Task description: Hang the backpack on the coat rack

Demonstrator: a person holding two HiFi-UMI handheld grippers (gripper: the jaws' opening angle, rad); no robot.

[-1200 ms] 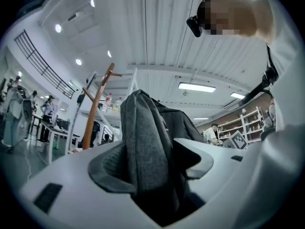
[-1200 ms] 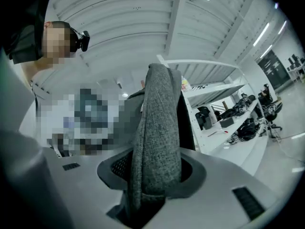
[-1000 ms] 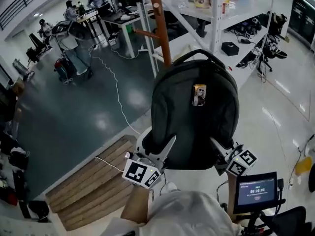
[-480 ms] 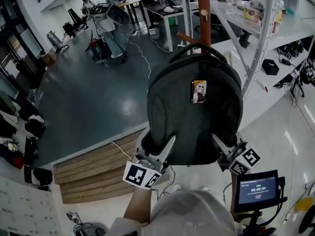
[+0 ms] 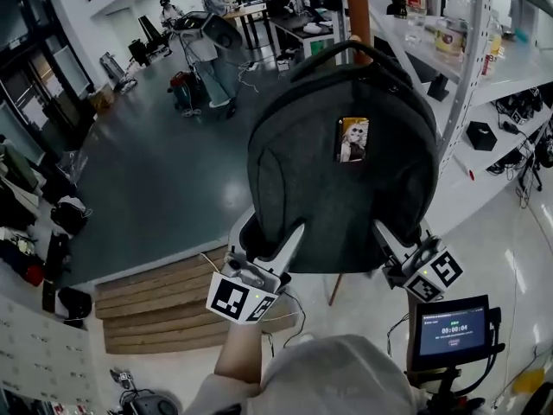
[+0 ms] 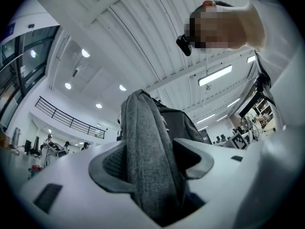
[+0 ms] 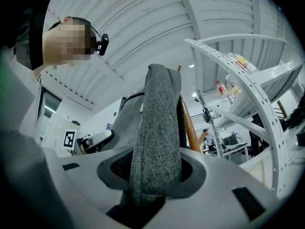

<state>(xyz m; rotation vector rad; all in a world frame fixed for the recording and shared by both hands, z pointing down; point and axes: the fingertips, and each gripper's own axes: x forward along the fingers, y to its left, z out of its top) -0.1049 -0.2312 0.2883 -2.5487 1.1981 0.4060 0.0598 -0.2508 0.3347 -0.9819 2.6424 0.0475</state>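
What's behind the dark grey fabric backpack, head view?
An orange-brown wooden coat rack pole stands behind the dark grey backpack; the backpack covers the pole's middle and any pegs there.

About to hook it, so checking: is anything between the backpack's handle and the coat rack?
Nothing visible does. The backpack has its top handle right in front of the coat rack pole, no object between. A white shelf upright stands close at the right, beside the path.

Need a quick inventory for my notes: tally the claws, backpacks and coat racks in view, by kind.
claws: 2 (left claw, right claw)
backpack: 1
coat rack: 1
total: 4
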